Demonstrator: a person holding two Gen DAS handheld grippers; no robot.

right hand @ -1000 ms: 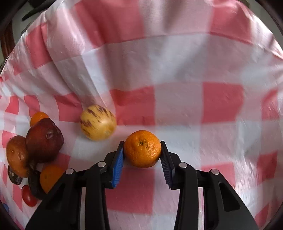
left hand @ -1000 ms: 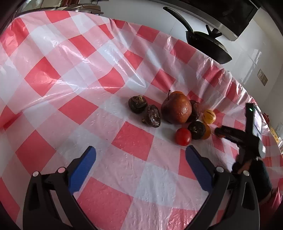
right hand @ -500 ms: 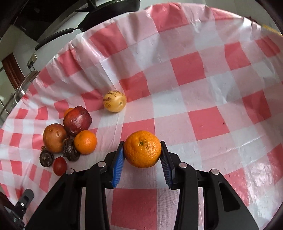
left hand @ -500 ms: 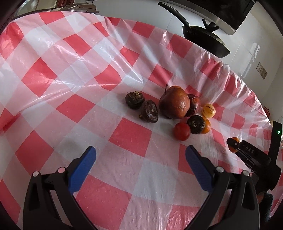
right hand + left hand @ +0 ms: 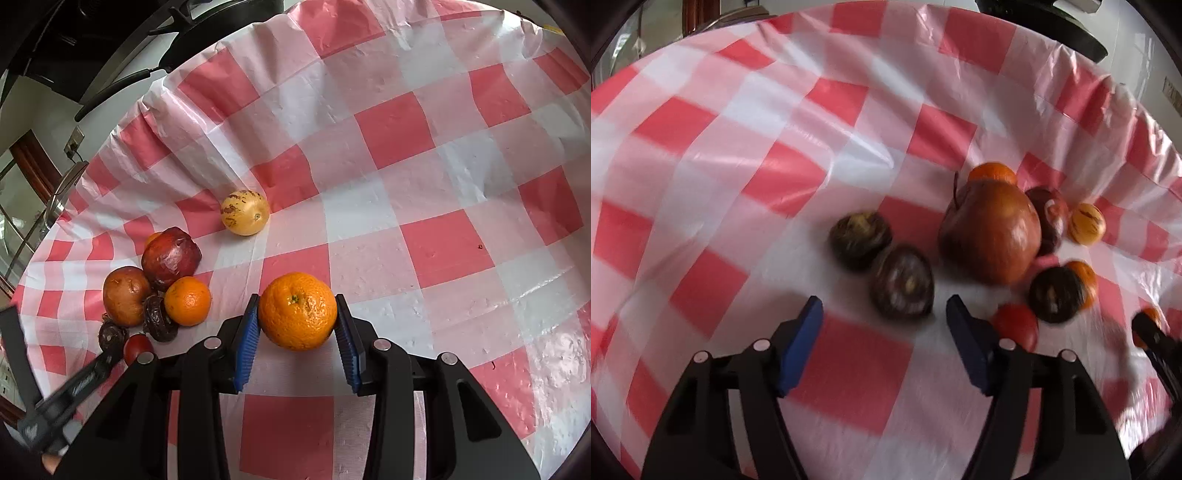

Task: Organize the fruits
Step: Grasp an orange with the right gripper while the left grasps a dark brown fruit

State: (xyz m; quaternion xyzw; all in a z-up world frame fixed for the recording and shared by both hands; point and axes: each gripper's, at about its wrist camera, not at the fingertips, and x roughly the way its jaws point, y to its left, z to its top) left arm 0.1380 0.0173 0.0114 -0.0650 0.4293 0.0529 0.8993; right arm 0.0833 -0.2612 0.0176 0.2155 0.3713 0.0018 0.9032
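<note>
The right hand-held gripper is clamping a big orange between its blue pads, one pad pressing each side, holding it over the red-and-white checked cloth that's covering the counter. No daylight between pads and peel, so that fruit is properly gripped.

The left hand-held gripper has just been closing its jaws and is sitting about half open, with nothing between the pads. It's pointing down at a dark wrinkly fruit lying just past the fingertips, not touching it as far as I can tell (that view is pretty blurry).

The rest of the fruit is bunching together toward the far edge of the counter, where the cloth is draping over. A second dark fruit is lying right beside the first. Next to them a large reddish-brown pear-like fruit is standing with its stem up, and a small orange is peeking out behind it. A dark red fruit is leaning against it, another orange is sitting just beside that, with a third dark fruit against it, and a little red tomato is lying nearest the left gripper's right finger. A yellow fruit with purple streaks is sitting a bit apart from the pile, closer to the far edge.

A black frying pan is sitting beyond the counter.
</note>
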